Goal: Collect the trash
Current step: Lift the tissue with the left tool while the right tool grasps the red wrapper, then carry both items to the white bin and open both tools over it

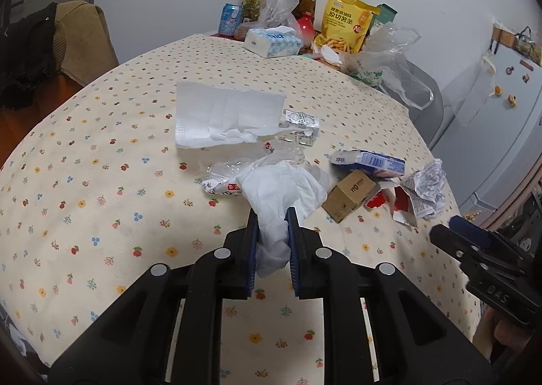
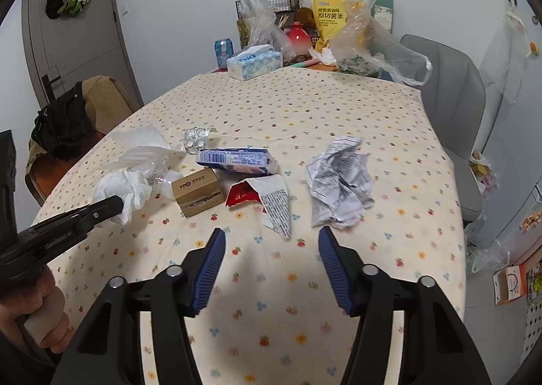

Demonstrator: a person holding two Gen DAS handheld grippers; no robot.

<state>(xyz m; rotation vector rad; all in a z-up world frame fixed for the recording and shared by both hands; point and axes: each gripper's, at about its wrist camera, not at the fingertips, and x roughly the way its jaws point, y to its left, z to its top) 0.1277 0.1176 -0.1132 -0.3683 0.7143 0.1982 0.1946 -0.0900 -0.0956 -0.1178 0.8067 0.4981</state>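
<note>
My left gripper [image 1: 273,215] is shut on a crumpled white tissue [image 1: 281,188], which bulges out between and beyond its blue pads; in the right wrist view the same tissue [image 2: 125,187] hangs at the left gripper's tip. My right gripper [image 2: 271,237] stands open over bare tablecloth, nothing between its fingers. Just beyond it lie a torn red-and-white wrapper [image 2: 267,198] and a crumpled printed paper [image 2: 338,182]. Further left are a small brown box [image 2: 196,190], a blue-and-white packet [image 2: 237,158], a blister pack [image 2: 196,139] and clear plastic film [image 2: 142,151]. A flat white paper sheet [image 1: 220,114] lies behind.
The floral tablecloth [image 1: 101,182] covers a table. At its far end stand a tissue box [image 1: 272,41], a can [image 1: 230,17], a yellow snack bag [image 1: 349,22], plastic bags [image 1: 396,56] and a wire basket. A grey chair [image 2: 450,97] is on the right, a brown chair [image 2: 98,97] on the left.
</note>
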